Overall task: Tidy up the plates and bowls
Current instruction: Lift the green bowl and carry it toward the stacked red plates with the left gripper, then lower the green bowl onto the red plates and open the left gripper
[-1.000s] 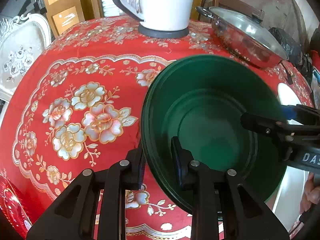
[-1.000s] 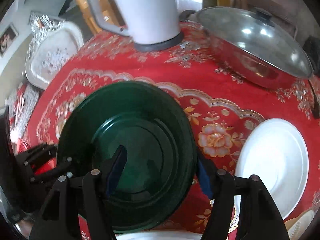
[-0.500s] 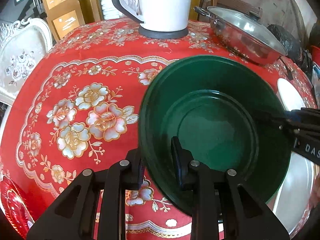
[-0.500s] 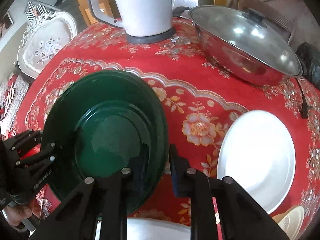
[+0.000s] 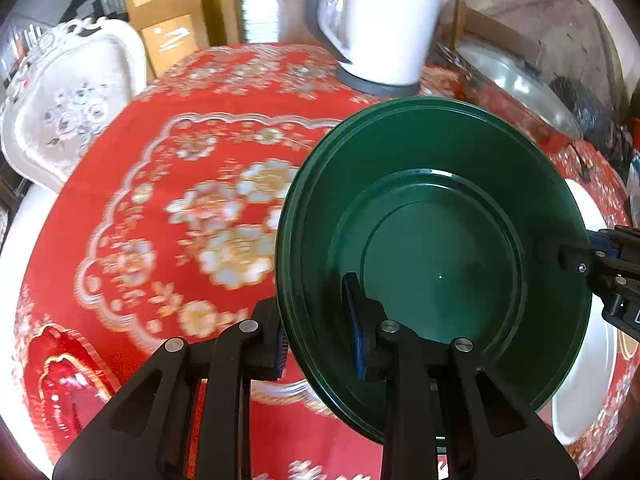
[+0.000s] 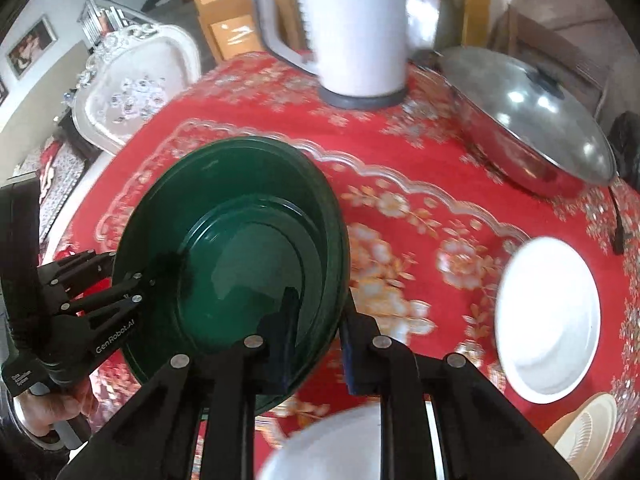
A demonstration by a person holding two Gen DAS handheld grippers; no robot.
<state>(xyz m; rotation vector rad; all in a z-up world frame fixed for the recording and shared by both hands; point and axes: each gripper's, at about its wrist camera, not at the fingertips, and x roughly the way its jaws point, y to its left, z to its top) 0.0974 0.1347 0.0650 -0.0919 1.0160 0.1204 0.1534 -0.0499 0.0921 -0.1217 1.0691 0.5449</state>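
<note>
- Left gripper [image 5: 316,328] clamped on the near-left rim of the green plate [image 5: 436,248], one finger under the outside, the other inside the well.
- Right gripper [image 6: 316,334] clamped on the opposite rim, one pad inside, one outside; nothing else between its jaws (seen from the left wrist, it bites the rim to the far right).
- Plate carried between the two grippers, tilted, seemingly lifted clear of the red floral tablecloth [image 5: 160,184]; whether a second green dish nests inside cannot be told.
- Step in hand, as a judgement: two-handed carry of the green plate toward a stacking spot.
- White plate [image 6: 548,320] on the cloth ahead and to the right of the right gripper; another white dish [image 6: 328,444] just below its fingers; a cream ribbed bowl [image 6: 588,424] further right.
- Beyond the fingertips: white kettle [image 6: 356,28] and lidded steel pan [image 6: 528,128] (well apart from the plate).
- Next move likely calls for levelling the plate, keeping both grips even, lowering over the chosen stack, then releasing together.
- Risk: uneven release could tip the rim.
</note>
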